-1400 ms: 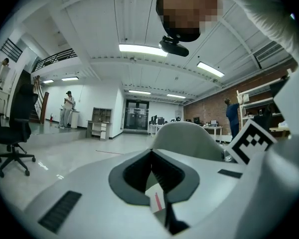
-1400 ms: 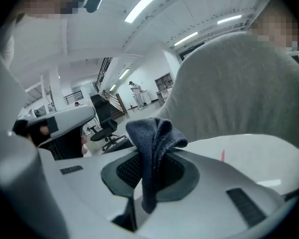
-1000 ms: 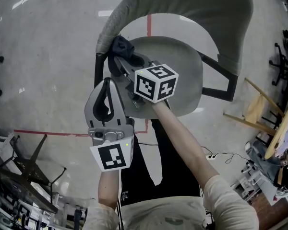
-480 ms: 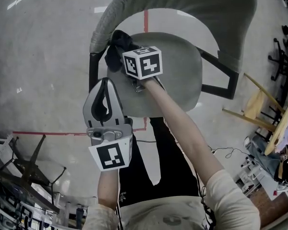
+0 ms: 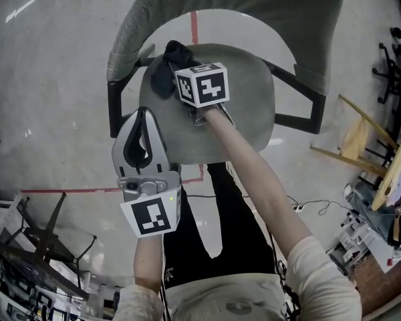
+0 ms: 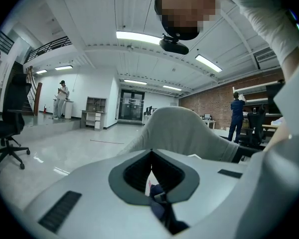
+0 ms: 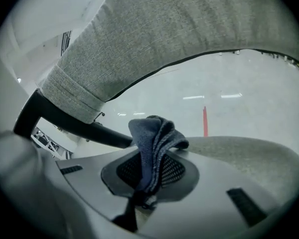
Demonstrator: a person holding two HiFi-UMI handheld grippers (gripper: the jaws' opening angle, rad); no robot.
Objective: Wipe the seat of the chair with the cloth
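Note:
The grey upholstered chair seat (image 5: 240, 105) lies below me, its curved backrest (image 5: 281, 12) at the far side. My right gripper (image 5: 178, 74), under its marker cube, is shut on a dark blue cloth (image 5: 165, 67) at the seat's back left, near the armrest post. In the right gripper view the cloth (image 7: 154, 133) stands bunched up between the jaws of that gripper (image 7: 148, 158), with the seat (image 7: 249, 156) ahead and the backrest (image 7: 179, 39) arching overhead. My left gripper (image 5: 142, 114) hovers shut and empty over the seat's front left edge; in its own view, this gripper (image 6: 151, 153) points toward the backrest (image 6: 184, 133).
Red tape lines (image 5: 67, 191) cross the glossy floor. A black folding stand (image 5: 47, 239) lies at the lower left. A wooden chair (image 5: 361, 146) and clutter stand at the right, with a cable (image 5: 314, 209) on the floor. An office chair (image 6: 7, 133) and people stand far off.
My right gripper has slid with the cloth toward the seat's back left corner. The left gripper has stayed where it was, shut.

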